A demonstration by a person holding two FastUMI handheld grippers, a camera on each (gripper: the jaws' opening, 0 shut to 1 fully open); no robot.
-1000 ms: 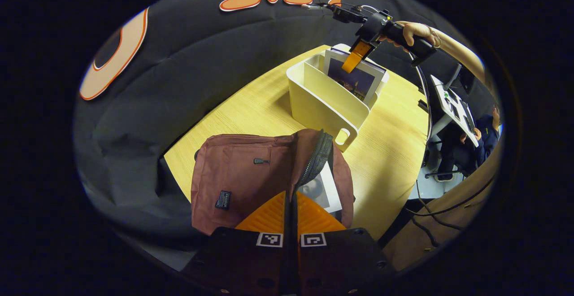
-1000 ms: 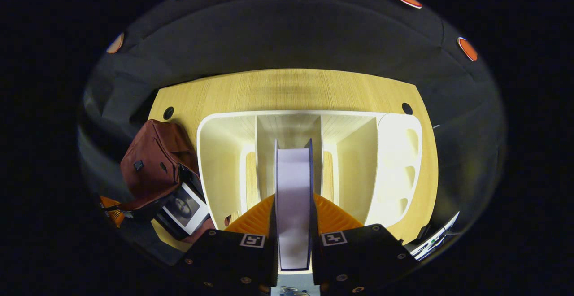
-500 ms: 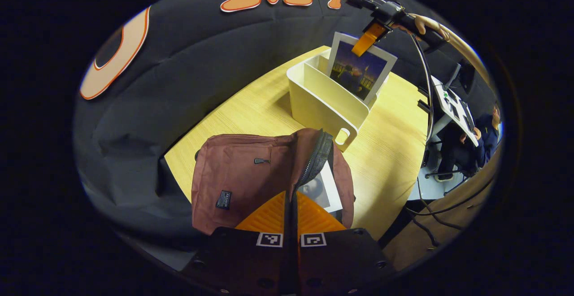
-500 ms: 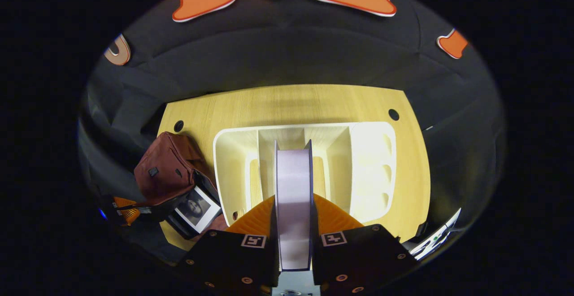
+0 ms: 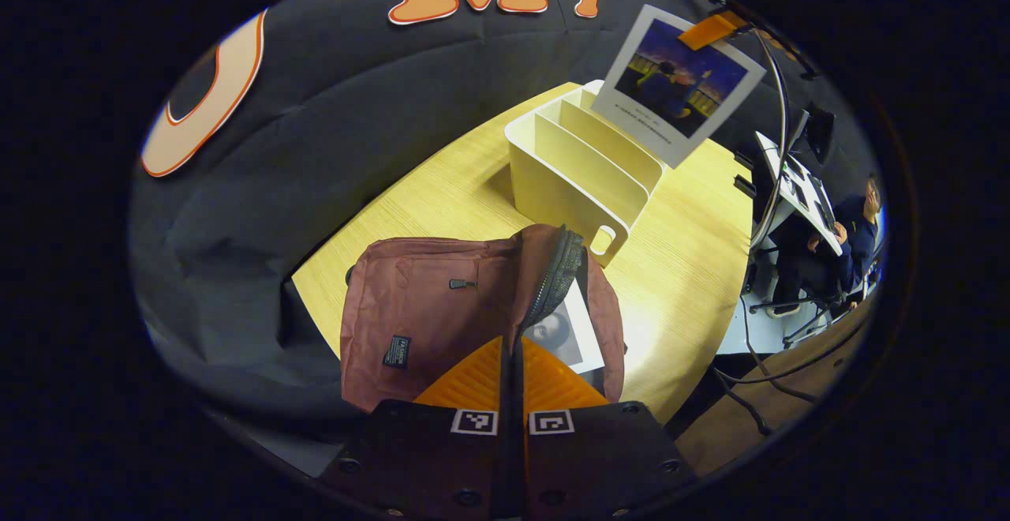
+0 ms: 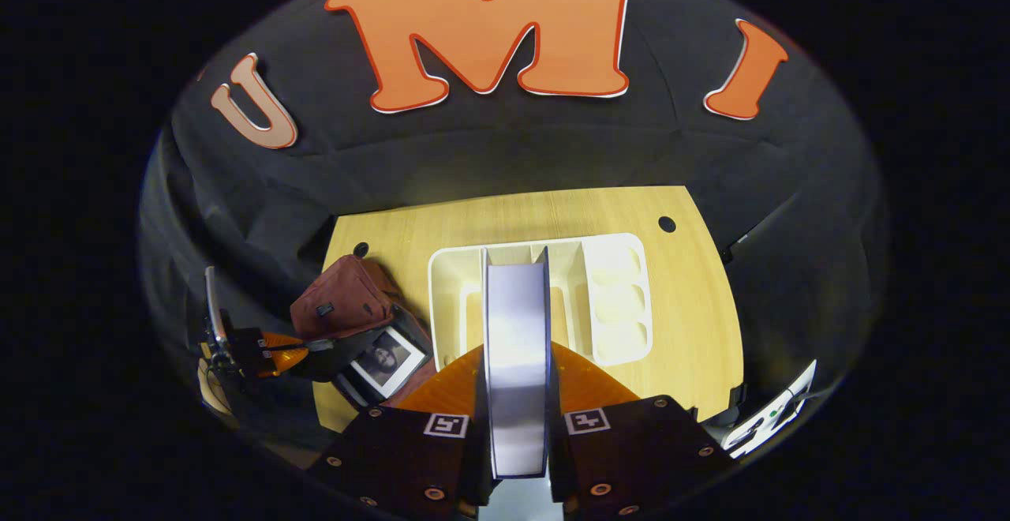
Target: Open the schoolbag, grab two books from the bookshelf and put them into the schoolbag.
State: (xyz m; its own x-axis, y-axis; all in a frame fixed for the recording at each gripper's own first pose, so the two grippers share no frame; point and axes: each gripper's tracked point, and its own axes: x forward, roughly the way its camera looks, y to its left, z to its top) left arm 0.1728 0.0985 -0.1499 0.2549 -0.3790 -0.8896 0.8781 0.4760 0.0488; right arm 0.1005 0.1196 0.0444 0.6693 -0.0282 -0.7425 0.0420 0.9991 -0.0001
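The counter [image 5: 694, 260] carries the bookshelf [image 5: 580, 178] at centre and the open schoolbag [image 5: 426, 308] below it. The right hand-held gripper [image 6: 517, 379] clamps a book [image 6: 517, 363] high above the bookshelf. The left hand-held gripper [image 5: 511, 371], fingers together, pinches the schoolbag's flap.

- I see light falling from above onto the wooden table [image 5: 678, 260], with a bright glare patch beside the schoolbag [image 5: 426, 316].
- The white bookshelf [image 6: 615, 300] looks nearly washed out on its right compartments.
- Around the table the cloth stays dim; fisheye bends the table's edges; focus is sharp.
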